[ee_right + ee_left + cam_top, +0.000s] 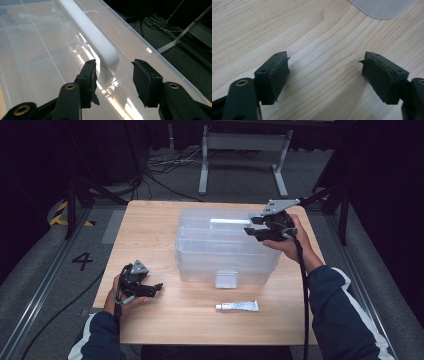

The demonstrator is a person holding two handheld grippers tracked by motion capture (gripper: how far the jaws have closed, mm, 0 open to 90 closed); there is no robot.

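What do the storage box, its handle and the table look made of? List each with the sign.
Storage box: likely clear plastic, glossy; the wood shows through it.
Handle: apparently opaque white plastic, smooth with a soft sheen.
Table: light wood or wood-look laminate, matte; grain lines visible.

high view – above, looks down on table (150,320) | right gripper view – close over box (37,62), shared

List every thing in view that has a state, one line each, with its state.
Clear plastic storage box: lid on, front latch down.
White handle: lying flat on the lid, between the right gripper's jaws, not pressed.
Tube: capped, lying flat on the table.
Left gripper: open, nothing between its jaws.
Right gripper: open, jaws astride the handle's end.
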